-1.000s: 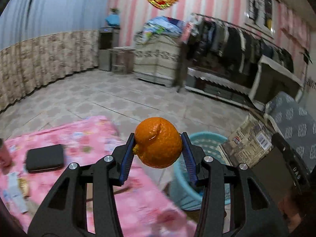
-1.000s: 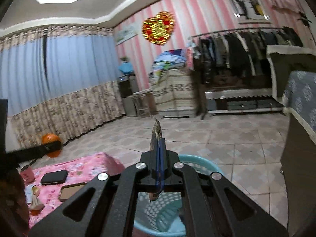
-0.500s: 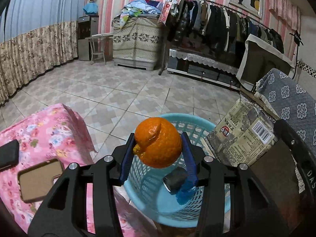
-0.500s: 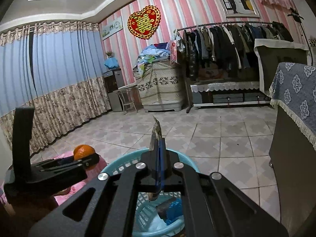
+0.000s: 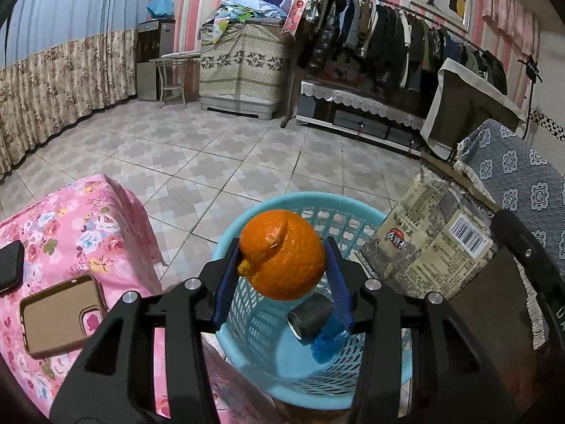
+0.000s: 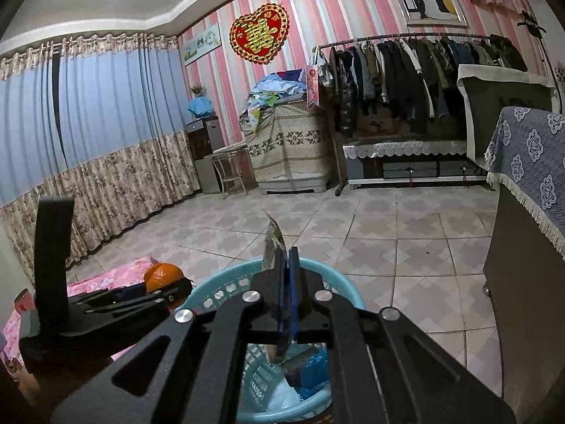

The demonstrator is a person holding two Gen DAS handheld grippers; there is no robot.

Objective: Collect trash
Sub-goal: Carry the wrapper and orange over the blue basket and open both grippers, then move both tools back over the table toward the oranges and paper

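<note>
My left gripper [image 5: 280,275] is shut on an orange [image 5: 282,254] and holds it above the near rim of a light blue mesh trash basket [image 5: 303,205]. A dark can [image 5: 310,316] and a blue crumpled wrapper [image 5: 326,342] lie inside the basket. My right gripper [image 6: 286,282] is shut on a printed snack wrapper [image 6: 272,243], seen edge-on, held over the same basket [image 6: 226,286]. The wrapper also shows in the left wrist view [image 5: 430,243], at the right of the basket. The left gripper with the orange [image 6: 162,275] shows at the left in the right wrist view.
A table with a pink floral cloth [image 5: 88,226] stands left of the basket, with a tan phone case [image 5: 60,314] and a black phone [image 5: 10,265] on it. A cabinet with a blue patterned cloth [image 5: 515,176] stands at the right. Tiled floor lies beyond.
My left gripper has carried the orange from over the pink table to above the basket. My right gripper has come lower and nearer over the basket, still holding the wrapper.
</note>
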